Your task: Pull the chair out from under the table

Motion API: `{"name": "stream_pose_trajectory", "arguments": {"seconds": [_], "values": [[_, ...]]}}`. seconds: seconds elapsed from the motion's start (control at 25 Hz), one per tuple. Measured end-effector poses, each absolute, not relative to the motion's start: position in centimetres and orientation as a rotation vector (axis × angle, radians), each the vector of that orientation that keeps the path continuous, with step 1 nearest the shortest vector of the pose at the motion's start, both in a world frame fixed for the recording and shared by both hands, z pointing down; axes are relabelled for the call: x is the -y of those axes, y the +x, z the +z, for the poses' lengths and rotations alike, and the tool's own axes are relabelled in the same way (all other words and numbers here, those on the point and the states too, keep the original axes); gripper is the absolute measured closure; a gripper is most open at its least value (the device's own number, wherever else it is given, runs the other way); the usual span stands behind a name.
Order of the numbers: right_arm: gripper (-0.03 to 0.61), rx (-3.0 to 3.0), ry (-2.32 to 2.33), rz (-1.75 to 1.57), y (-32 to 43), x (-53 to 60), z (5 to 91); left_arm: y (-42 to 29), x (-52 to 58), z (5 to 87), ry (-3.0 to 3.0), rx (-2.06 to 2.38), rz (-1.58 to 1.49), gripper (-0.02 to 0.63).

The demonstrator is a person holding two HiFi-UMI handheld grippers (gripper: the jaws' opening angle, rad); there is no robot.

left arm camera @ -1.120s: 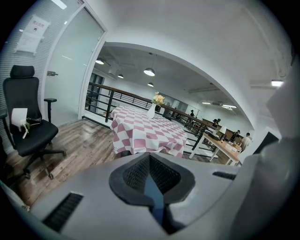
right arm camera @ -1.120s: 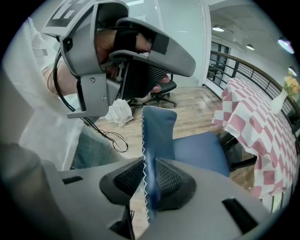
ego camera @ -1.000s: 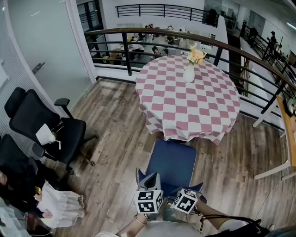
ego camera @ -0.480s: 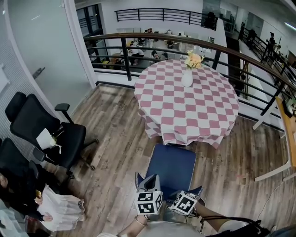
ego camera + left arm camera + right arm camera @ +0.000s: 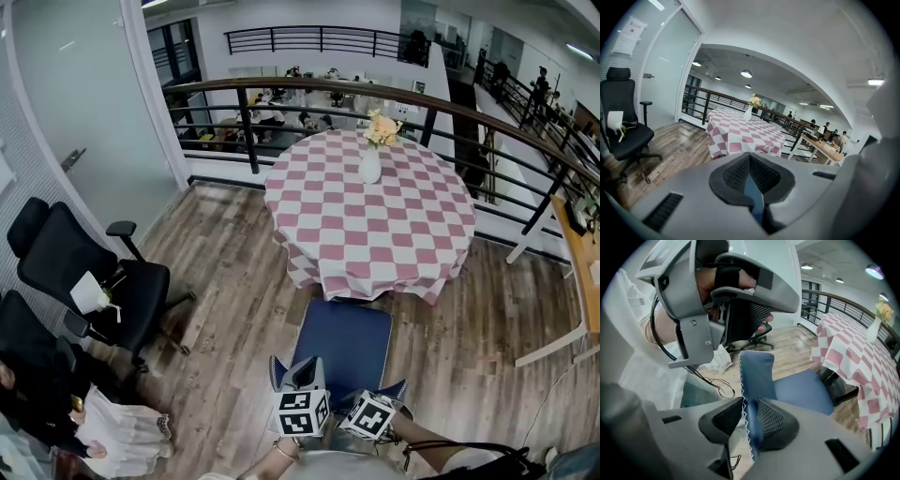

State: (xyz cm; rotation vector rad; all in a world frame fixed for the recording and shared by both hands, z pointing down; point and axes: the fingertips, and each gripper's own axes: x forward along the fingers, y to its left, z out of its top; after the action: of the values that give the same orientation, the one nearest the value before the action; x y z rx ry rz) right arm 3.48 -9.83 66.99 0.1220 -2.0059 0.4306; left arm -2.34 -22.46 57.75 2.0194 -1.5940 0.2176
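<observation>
The blue chair [image 5: 344,340] stands on the wood floor, its seat's far edge at the hem of the round table's pink-and-white checked cloth [image 5: 370,220]. Both grippers sit on the top of its backrest, close to me. My left gripper [image 5: 298,377] is shut on the backrest's edge, and a thin blue strip shows between its pads [image 5: 751,176]. My right gripper [image 5: 377,409] has the stitched backrest [image 5: 757,371] between its pads [image 5: 749,420]. Its jaws have just been opening slightly, and the pads still touch the fabric. A hand holds the left gripper [image 5: 726,296] just above.
A vase of flowers [image 5: 371,161] stands on the table. Black office chairs [image 5: 89,272] and a white cloth bundle [image 5: 117,433] are at the left. A dark railing [image 5: 309,89] curves behind the table. A wooden desk [image 5: 583,281] is at the right. Cables [image 5: 717,386] lie on the floor.
Table and chair sit slightly lower and further left in the head view. Both grippers stay on the backrest's top, in the same spot.
</observation>
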Motion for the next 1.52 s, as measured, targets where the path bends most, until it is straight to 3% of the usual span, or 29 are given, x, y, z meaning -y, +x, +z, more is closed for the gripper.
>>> {"name": "stream_pose_trajectory", "arguments": {"seconds": [0.4,0.56,0.72,1.52], "values": [[0.479,2.113,0.238,0.491,4.3,12.8,64.1,-0.9,23.5,57.2,2.052,1.576,0.218,0.614],[0.537,2.182,0.373,0.512,5.0,15.3,62.6,-0.7,24.2,56.9,2.058,1.582,0.216,0.614],[0.552,2.256,0.525,0.554,6.0,17.9,61.1,-0.6,25.2,56.4,2.063,1.598,0.211,0.614],[0.560,2.400,1.240,0.509,11.9,28.9,54.6,3.9,29.6,53.0,2.220,1.562,0.209,0.614]]}}
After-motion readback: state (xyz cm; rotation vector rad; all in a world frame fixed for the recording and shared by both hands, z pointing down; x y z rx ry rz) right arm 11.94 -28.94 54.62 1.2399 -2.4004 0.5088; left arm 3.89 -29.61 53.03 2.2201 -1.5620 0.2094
